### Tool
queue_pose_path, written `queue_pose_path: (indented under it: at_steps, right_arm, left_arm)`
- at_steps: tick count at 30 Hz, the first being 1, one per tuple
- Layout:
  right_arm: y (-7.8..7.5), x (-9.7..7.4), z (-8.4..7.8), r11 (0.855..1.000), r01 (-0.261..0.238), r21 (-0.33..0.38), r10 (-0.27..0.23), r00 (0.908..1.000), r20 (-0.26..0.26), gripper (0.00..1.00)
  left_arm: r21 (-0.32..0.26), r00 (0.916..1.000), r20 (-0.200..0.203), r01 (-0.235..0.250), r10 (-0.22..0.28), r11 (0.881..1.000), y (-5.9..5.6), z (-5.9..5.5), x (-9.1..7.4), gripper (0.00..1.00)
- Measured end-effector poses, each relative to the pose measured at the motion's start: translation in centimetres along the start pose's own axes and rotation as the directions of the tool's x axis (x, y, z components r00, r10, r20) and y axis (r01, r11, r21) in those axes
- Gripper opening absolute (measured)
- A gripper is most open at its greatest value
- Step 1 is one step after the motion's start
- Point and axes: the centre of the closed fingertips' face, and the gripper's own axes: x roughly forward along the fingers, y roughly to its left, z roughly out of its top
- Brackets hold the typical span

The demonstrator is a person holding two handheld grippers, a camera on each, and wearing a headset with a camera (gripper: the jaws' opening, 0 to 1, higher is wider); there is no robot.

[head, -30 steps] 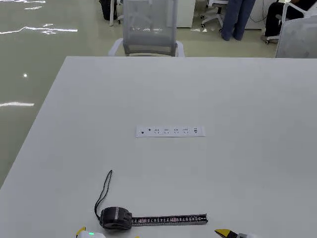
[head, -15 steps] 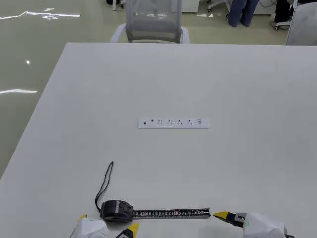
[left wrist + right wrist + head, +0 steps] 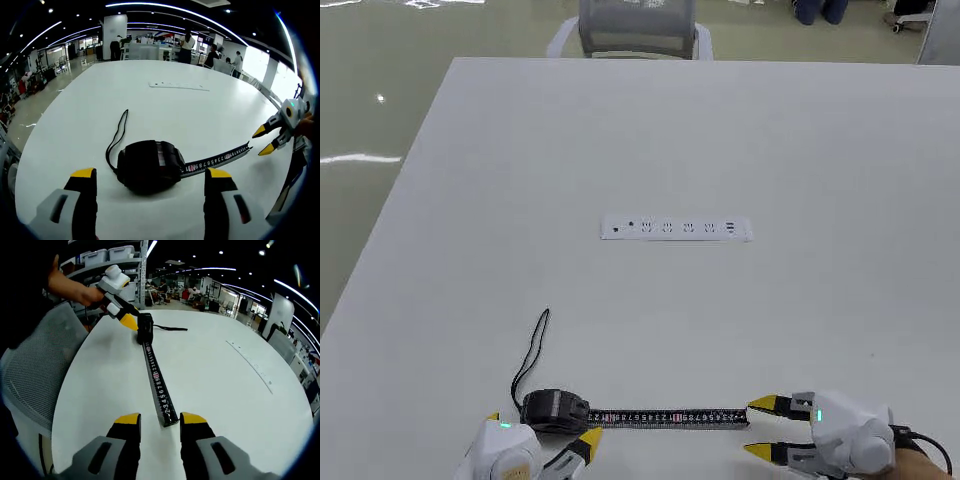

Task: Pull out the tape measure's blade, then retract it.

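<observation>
Head view: tape measure (image 3: 555, 410) is seen on table (image 3: 720, 130) at 6 o'clock, blade (image 3: 665, 417) drawn out twd 3 o'clock. Left gripper (image 3: 540, 428) is held spread either side of the case; right gripper (image 3: 760, 428) is held spread at blade tip, nothing pinched.

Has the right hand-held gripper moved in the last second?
Yes. The right hand-held gripper has advanced to the end of the resting blade; its open jaws now flank that end.
</observation>
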Motion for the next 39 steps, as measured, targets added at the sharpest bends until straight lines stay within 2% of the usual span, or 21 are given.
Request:
queue_pose_path:
  at_steps: [9,18,24,33,39]
  right_arm:
    - [-1.0,1.3,-1.2,0.997,-0.052,-0.049,0.050,0.9982,-0.032,0.24]
    - [-1.0,2.5,-2.1,0.991,-0.118,-0.067,0.114,0.9921,-0.052,0.21]
    - [-0.9,2.6,-2.2,0.987,-0.139,-0.083,0.135,0.9893,-0.055,0.15]
    - [-0.8,2.7,-2.4,0.983,-0.155,-0.099,0.149,0.9870,-0.061,0.14]
    - [-0.8,2.7,-2.4,0.983,-0.158,-0.095,0.153,0.9861,-0.066,0.14]
  left_arm:
    - [-0.010,1.0000,0.005,-0.006,0.006,1.000,0.0,0.1,0.6,0.85]
    - [-0.018,0.9999,0.006,-0.010,0.010,1.000,-0.1,-0.1,1.1,0.84]
    - [-0.026,0.9998,0.009,-0.019,0.020,0.999,0.0,-0.1,1.3,0.84]
    - [-0.053,0.9994,0.011,-0.032,0.032,0.998,-0.3,-0.1,1.7,0.81]
    - [-0.077,0.9983,0.026,-0.049,0.051,0.996,-0.4,0.2,1.6,0.77]
